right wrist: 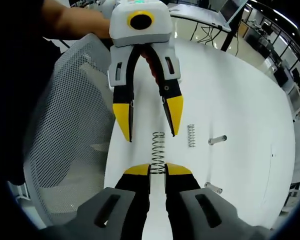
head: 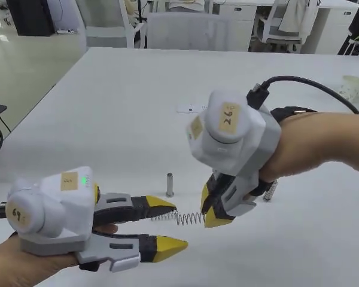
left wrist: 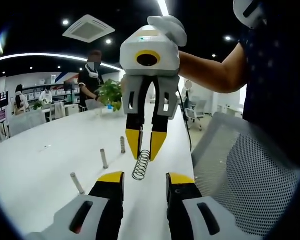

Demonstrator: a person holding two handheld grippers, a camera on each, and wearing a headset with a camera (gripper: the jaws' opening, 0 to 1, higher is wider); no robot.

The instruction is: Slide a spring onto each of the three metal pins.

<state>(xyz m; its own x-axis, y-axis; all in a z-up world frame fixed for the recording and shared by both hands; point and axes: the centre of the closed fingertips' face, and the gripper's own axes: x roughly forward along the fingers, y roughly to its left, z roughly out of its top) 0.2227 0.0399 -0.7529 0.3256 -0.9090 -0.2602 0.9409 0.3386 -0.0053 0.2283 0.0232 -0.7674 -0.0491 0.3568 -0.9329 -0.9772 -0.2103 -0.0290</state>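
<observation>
Holding the spring (head: 188, 217) by one end in the clenched right hand-held gripper (head: 209, 210), near of the upright pin (head: 169, 184) on the bench (head: 137, 107), left hand-held gripper (head: 178, 225) released; may sag, miss the pin, or flick away.

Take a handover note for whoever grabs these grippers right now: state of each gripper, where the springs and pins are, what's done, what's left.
Left gripper: open, holding nothing, facing the right one.
Right gripper: shut on one end of a spring.
Pins: three upright in a row on the table, all bare.
Second spring: lying loose on the table near the pins.
Done: no spring on any pin yet.
Left: all three pins, probably starting with the held spring.
</observation>
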